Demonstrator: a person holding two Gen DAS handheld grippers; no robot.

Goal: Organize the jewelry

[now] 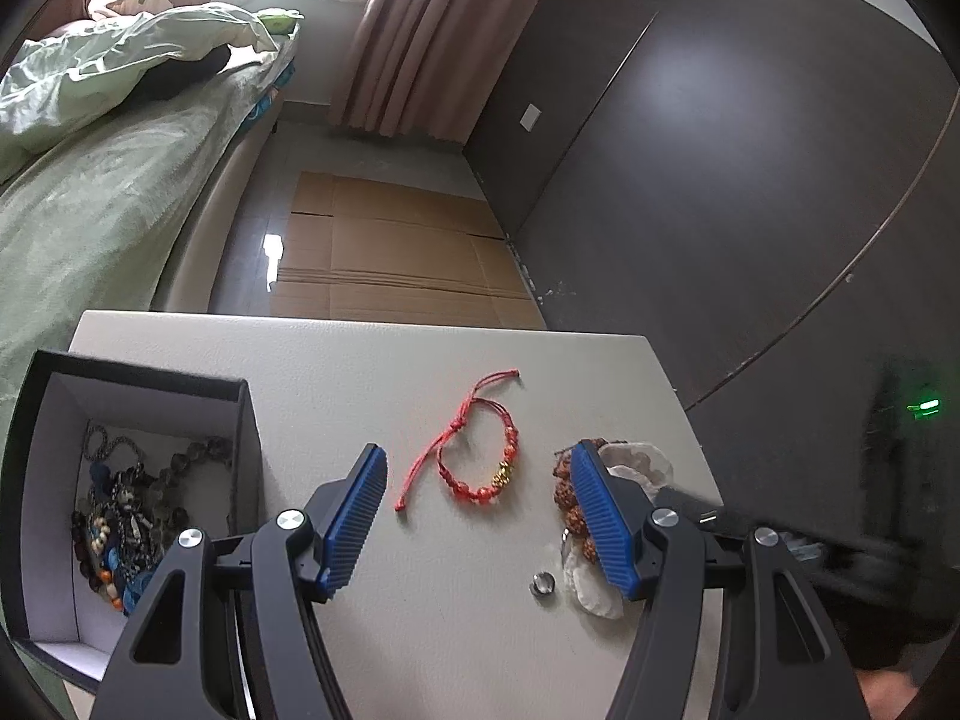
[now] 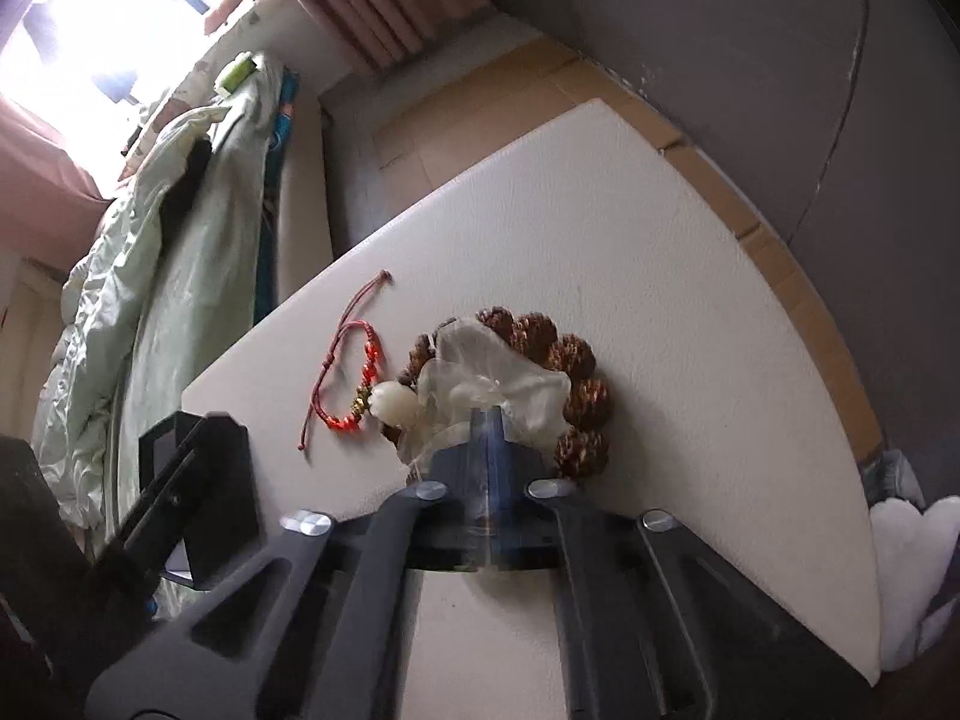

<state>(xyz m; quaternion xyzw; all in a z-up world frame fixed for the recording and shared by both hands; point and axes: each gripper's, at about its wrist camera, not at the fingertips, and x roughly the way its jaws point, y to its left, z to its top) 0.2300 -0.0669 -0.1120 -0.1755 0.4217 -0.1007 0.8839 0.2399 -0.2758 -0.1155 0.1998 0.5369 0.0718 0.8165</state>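
Mid-table, between your spread left gripper (image 1: 474, 516) jaws, lies the red cord bracelet (image 1: 480, 462): light, limp, slippery beads; take the knotted cord. Right gripper (image 2: 489, 414) is pinched together on the clear pouch (image 2: 504, 378) over the brown bead bracelet (image 2: 576, 360); box (image 1: 249, 420) sits left.

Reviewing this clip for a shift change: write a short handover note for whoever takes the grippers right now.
Left gripper: open, empty, above the red bracelet.
Right gripper: shut on the sheer pouch, which lies over the brown bead bracelet.
Box at the table's left edge already holds a pile of jewelry.
Left: red bracelet, brown bead bracelet, pouch and a small silver piece remain on the table.
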